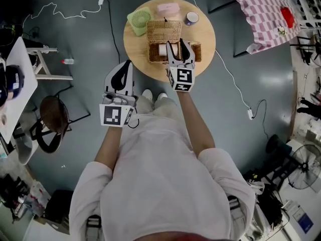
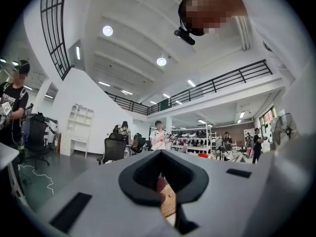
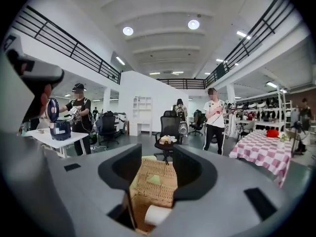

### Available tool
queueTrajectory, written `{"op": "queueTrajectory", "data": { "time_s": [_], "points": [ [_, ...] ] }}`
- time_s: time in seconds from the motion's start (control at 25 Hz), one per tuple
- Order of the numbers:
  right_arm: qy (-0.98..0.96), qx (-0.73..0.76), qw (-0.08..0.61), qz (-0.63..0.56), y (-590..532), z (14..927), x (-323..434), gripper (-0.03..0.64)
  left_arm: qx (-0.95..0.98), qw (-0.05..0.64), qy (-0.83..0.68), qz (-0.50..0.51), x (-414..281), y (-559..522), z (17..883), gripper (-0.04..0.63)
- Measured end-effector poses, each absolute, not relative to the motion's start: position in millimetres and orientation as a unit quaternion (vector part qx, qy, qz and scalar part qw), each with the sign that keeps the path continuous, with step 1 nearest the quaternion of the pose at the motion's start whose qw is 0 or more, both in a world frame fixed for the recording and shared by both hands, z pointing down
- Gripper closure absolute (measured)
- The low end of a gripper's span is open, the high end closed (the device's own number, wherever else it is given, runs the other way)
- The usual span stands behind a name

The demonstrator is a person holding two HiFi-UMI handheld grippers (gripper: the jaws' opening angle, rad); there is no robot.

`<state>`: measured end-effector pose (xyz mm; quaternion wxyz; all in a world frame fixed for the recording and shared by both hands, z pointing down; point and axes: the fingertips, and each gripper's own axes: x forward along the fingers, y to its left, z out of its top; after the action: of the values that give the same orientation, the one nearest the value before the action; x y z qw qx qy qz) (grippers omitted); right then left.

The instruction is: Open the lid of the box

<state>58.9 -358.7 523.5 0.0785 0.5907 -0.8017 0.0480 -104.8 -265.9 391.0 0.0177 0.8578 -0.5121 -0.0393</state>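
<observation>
Head view: round wooden surface (image 1: pixel 204 34) carrying a wicker box (image 1: pixel 155 55) at its centre, lid (image 1: pixel 163 31) raised upright at the far side, white roll (image 1: pixel 161 49) lying inside. Behind the box: green slatted item (image 1: pixel 139 20), pink item (image 1: pixel 168 8), small cup (image 1: pixel 191 18).

Right gripper (image 1: pixel 178 45): poised over the open box, fingers released and apart. Right gripper view: the lid (image 3: pixel 157 180) and the roll (image 3: pixel 157 214) show through the gap; nothing grasped.

Left gripper (image 1: pixel 126 67): off the near-left edge of the surface, well apart from the box. Left gripper view: fingers (image 2: pixel 148 194) clenched tip to tip, holding nothing.
</observation>
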Motion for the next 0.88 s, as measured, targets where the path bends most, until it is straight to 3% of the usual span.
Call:
{"op": "queueTrajectory", "data": {
  "time_s": [0.08,0.32,0.88],
  "points": [
    [-0.799,0.594,0.075,0.050,-330.5,506.1,58.4,0.436,0.860,0.024,-0.508,-0.045,-103.3,-260.8,390.3,0.598],
    [-0.805,0.589,0.061,0.032,-260.6,458.6,55.1,0.586,0.867,0.019,-0.494,-0.056,-92.5,-233.9,383.8,0.599],
    [-0.829,0.557,0.037,0.031,-46.8,420.3,80.9,0.617,0.849,0.024,-0.527,-0.023,-55.6,-27.0,387.3,0.600]
  ]
}}
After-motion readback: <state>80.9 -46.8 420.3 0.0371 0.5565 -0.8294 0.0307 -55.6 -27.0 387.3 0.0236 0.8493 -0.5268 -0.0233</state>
